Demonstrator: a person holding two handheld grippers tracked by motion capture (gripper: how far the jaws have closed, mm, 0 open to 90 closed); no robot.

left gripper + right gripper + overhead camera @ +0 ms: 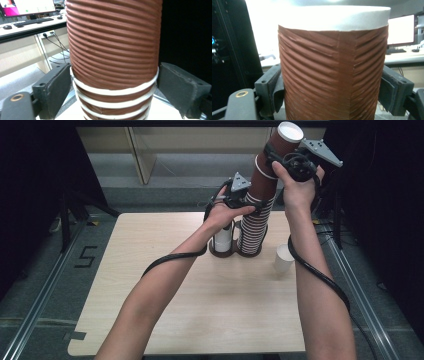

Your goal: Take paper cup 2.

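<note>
Two grips, one upright axis: right gripper (285,156) fingers pinching top cup (284,140), upper right; left gripper (250,202) fingers clamping cup stack (255,227) directly below.

the high view is looking down on the table (200,320) from the near side. both gripper views are sitting very close to the cup stack (260,205), which all views are sharing.

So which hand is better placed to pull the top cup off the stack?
Right, probably. The right gripper is clamped on the top cup, denting it, while the left gripper braces the stack of cups lower down.
</note>
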